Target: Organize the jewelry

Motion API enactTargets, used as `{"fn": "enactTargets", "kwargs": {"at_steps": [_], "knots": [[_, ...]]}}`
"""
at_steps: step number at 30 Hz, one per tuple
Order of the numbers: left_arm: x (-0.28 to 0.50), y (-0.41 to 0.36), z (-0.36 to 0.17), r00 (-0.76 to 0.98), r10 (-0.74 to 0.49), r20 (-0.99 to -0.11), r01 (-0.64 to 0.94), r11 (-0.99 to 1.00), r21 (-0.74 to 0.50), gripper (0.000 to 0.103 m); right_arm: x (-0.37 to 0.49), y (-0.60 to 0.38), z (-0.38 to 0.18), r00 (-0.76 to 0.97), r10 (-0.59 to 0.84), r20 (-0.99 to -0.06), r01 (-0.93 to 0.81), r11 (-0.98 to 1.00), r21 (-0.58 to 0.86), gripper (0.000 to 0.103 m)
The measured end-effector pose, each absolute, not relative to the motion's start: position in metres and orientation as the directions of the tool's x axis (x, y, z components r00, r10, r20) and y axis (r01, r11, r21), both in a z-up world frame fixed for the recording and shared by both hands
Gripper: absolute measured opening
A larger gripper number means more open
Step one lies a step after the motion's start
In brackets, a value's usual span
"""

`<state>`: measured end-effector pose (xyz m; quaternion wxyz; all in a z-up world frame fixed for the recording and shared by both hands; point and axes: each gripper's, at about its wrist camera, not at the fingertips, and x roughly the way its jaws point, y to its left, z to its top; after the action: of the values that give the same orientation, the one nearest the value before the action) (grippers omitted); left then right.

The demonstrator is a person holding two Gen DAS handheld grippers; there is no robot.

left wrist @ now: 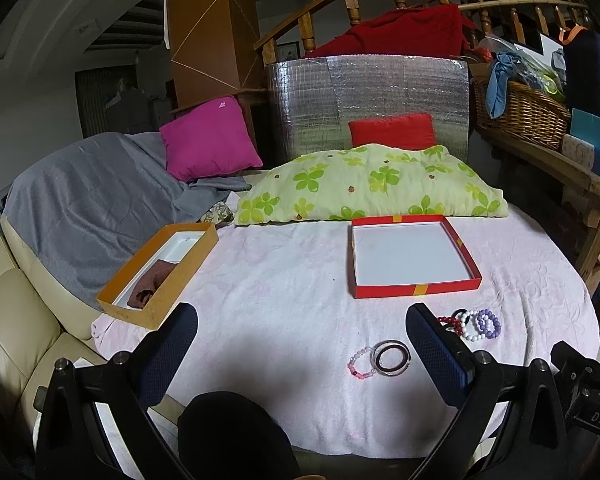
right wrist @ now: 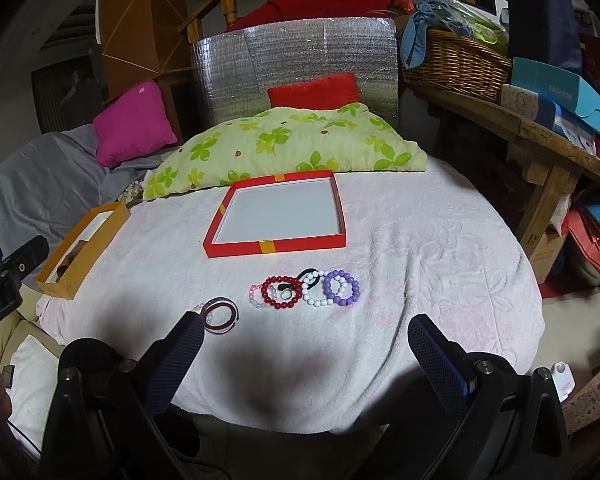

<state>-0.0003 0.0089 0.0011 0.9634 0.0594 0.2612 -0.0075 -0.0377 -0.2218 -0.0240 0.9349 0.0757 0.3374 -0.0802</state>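
Between the wide-spread, empty fingers of the right gripper (right wrist: 304,344) and left gripper (left wrist: 300,332) lies a pale pink towel-covered table (right wrist: 420,240); beaded bracelets (right wrist: 342,289) and a bangle (right wrist: 220,315) rest near its front edge, before an empty red box (right wrist: 276,247). At left sits an orange box (left wrist: 156,276); behind, a clover-print cushion (left wrist: 372,184), silver foil panel (left wrist: 380,92), and a blue carton reading "FASHION" (right wrist: 560,88)

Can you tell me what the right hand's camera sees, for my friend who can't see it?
Bead bracelets lie on a pale cloth before an empty red box, with the right gripper open above the cloth, holding nothing.
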Motion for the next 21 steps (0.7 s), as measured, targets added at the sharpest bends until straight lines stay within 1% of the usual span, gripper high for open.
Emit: {"fn": "enactTargets", "kwargs": {"at_steps": [21], "knots": [[-0.0010,0.0066,-0.0026,0.862,0.018,-0.507,0.049,0.992,0.119,0.103,-0.0352,-0.2222,-0.0277,0.750,-0.093,-0.655,0.205,0.974,0.096,0.103]]}}
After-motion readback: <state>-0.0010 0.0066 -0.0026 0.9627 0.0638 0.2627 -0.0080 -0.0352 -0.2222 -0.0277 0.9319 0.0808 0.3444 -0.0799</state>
